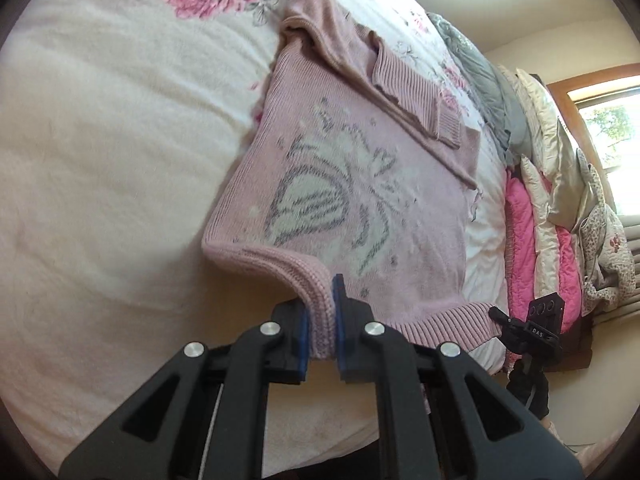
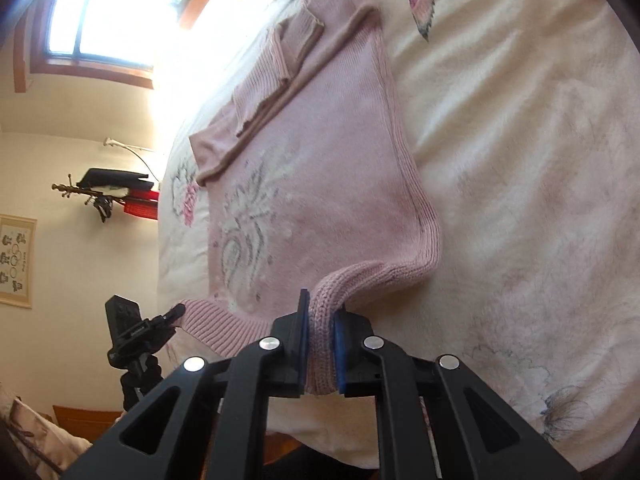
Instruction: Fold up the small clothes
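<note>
A small pink knit sweater with a white and grey motif lies flat on the bed, one sleeve folded across its far part. My left gripper is shut on the thick ribbed edge nearest me, at one corner. In the right wrist view the same sweater stretches away from me, and my right gripper is shut on the ribbed edge at the other near corner. Each gripper shows small in the other's view, holding the hem. The near edge is lifted slightly off the bed.
The bed is covered by a cream floral blanket. Grey, white and pink bedding is piled along its far side. A bright window and a wall shelf show beyond the bed edge.
</note>
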The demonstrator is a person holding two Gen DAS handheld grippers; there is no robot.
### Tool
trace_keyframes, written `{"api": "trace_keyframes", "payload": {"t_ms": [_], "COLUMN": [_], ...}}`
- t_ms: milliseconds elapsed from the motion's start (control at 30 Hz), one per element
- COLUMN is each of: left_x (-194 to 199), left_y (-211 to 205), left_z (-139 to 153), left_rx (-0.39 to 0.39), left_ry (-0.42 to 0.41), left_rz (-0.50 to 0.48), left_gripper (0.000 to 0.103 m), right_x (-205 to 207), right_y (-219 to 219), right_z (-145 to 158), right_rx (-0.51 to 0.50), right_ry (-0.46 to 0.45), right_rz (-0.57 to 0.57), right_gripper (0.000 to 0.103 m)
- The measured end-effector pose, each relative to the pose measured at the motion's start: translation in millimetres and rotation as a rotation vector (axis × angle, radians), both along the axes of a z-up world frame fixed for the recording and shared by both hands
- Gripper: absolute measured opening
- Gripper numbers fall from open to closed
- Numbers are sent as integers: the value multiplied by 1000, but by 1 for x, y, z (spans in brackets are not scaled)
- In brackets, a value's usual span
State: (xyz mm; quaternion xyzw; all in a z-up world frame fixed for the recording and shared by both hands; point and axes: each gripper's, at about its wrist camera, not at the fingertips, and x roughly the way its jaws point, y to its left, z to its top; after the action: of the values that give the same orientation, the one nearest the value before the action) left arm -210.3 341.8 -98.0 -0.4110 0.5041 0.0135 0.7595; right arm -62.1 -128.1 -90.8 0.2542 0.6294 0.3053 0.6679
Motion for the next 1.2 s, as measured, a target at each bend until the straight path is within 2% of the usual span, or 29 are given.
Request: {"api": "trace_keyframes", "payload": {"t_ms": [233,467,633,700,800,833,900,967,1033,1200], "left_x": [47,96,113,114,110,109,101,95,94,117], "left_y": [35,60,67,73,83,85,92,97,98,80], "left_z": [-5,-26,-42,-46,-45,-44,-35,-25,-18,-14], "left_rx": [47,94,84,47,-20,-27,-20,-6,32,219], "left_ry": [-57,-62,-28,-17,-18,-14,-33,-52,-56,-20], "left_rz": [63,82,89,103,127,132,154,163,147,2], "left_gripper": [8,9,11,13,18,29,43,44,44,48], "right_x": [66,120,141,144,146,146,146,144,145,144], "right_y": [5,17,24,25,21,19,14,14,7,2], "right_z": [1,-26,-45,-51,-56,-56,-54,-49,-39,-18], "right_rx": [13,14,-14,-26,-3,5,13,1,-35,-61], "right_ry": [-55,-26,9,24,54,62,67,57,20,-49], "right_rz": [-46,-71,-73,-67,-76,-79,-81,-97,-120,-112], "right_gripper": [10,10,11,12,16,19,26,46,60,60]}}
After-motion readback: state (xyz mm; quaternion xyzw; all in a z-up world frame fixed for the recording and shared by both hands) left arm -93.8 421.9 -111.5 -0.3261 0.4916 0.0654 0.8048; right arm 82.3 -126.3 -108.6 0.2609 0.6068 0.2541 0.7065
